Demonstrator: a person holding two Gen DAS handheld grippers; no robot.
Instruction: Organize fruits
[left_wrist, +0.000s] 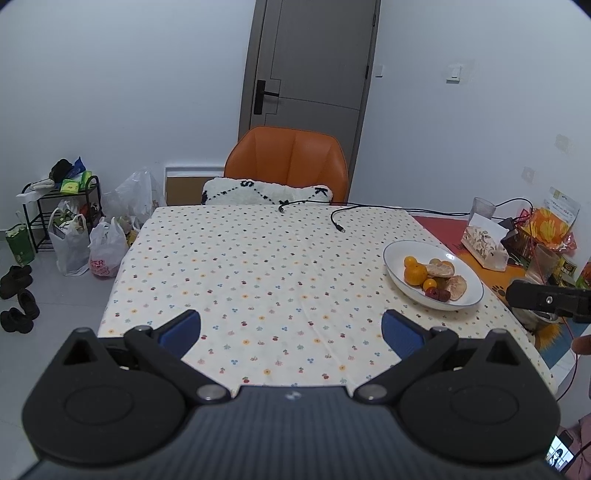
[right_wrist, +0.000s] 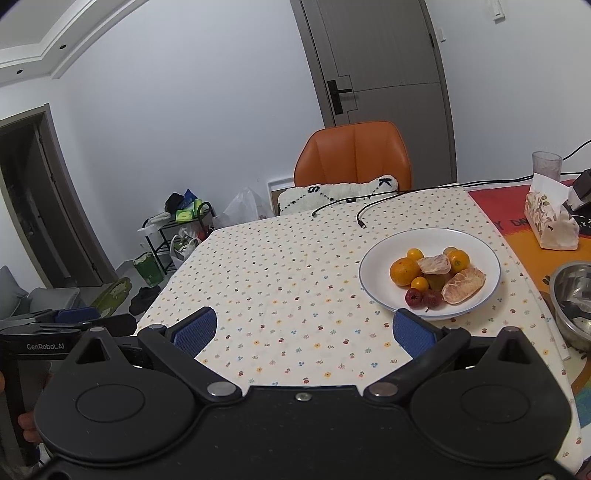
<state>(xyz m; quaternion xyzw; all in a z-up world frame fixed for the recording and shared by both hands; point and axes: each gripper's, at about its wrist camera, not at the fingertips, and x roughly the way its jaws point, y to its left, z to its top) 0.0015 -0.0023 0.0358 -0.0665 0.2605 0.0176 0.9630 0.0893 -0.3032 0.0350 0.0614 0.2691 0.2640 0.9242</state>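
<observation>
Holding both empty over the worktop (left_wrist: 258, 266), I see my left gripper (left_wrist: 291, 334) with fingers spread wide, then my right gripper (right_wrist: 304, 331) likewise open; the fruits (right_wrist: 436, 277) sit on the white plate (right_wrist: 373, 273) just ahead.

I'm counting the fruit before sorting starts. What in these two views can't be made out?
- Greenish fruit mid-plate: right wrist view, mostly covered by the peeled segments; kind unclear.
- Metal bowl: right wrist view, cut off by the frame edge; contents unreadable.
- Plate: left wrist view, fruit too small to count.
- Right gripper: left wrist view, cut by the edge; fingertips unseen there.
</observation>
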